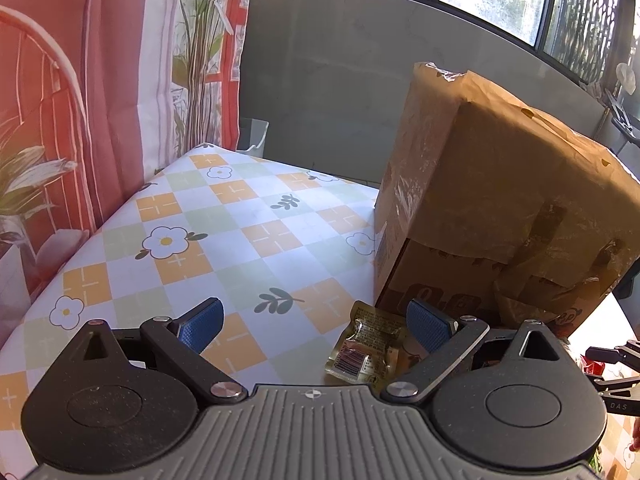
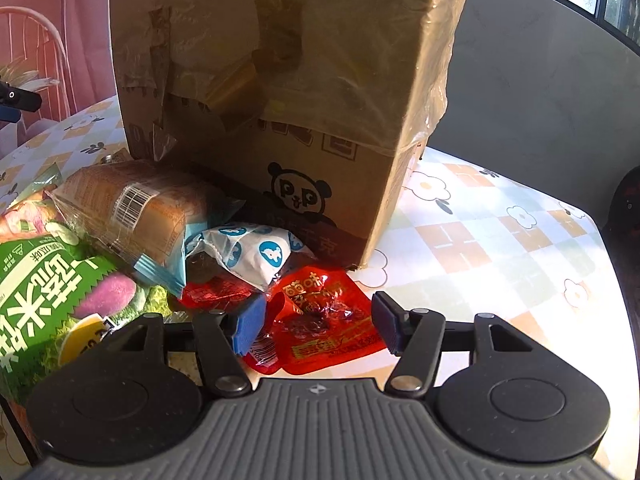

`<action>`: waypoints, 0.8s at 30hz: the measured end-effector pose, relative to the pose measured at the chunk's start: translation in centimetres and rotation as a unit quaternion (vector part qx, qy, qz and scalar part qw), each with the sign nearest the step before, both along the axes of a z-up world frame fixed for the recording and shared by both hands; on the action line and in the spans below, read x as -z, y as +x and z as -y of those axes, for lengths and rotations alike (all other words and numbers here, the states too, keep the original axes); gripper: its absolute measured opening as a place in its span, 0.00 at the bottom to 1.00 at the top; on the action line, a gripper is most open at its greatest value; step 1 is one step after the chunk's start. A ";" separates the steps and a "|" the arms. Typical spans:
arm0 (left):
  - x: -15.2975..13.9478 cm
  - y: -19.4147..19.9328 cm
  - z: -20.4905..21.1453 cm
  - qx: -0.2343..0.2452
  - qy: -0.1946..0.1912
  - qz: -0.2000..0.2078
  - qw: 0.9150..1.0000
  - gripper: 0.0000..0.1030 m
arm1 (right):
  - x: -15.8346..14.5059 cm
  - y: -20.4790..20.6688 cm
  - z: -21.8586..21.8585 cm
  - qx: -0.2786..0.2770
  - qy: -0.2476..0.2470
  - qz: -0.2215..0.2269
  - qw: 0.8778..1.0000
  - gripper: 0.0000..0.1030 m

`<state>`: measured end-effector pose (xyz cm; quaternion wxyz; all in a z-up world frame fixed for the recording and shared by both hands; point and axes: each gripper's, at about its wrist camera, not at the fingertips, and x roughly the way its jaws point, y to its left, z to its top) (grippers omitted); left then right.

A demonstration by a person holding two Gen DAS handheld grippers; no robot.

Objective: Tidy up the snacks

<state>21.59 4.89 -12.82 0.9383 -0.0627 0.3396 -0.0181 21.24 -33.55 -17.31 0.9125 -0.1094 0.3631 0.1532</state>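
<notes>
Our left hand-held gripper (image 1: 314, 326) and right hand-held gripper (image 2: 318, 322) both spread, empty; bare tabletop (image 1: 240, 216) at ten o'clock of the cardboard box (image 1: 500, 208).

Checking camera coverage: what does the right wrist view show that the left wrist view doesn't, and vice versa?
Right wrist only: the right gripper, open over a red packet; a white-and-blue packet, a brown wrapped snack and a green bag.

Left wrist only: the left gripper, open and empty; a yellowish clear packet beside the box; a red printed curtain.

Both: the cardboard box and the checked floral tablecloth.
</notes>
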 end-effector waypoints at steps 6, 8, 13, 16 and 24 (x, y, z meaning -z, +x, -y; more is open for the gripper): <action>0.1 -0.2 0.1 0.001 -0.001 0.001 1.000 0.96 | 1.1 1.2 -0.3 0.052 0.028 -0.009 0.998 0.59; 0.1 -0.2 0.0 -0.001 -0.002 0.000 1.000 0.96 | 1.4 1.1 0.0 0.067 0.044 -0.005 0.997 0.60; 0.5 -0.1 -0.2 0.001 -0.014 -0.008 1.000 0.96 | 1.3 0.1 0.7 0.096 0.072 0.003 0.993 0.56; 1.0 0.2 0.1 0.016 -0.023 -0.020 0.999 0.96 | 1.6 -1.2 1.4 0.104 0.102 0.017 0.989 0.47; 2.1 0.5 1.0 0.033 -0.029 -0.039 0.998 0.87 | 1.3 -3.0 3.9 0.120 0.194 0.053 0.972 0.23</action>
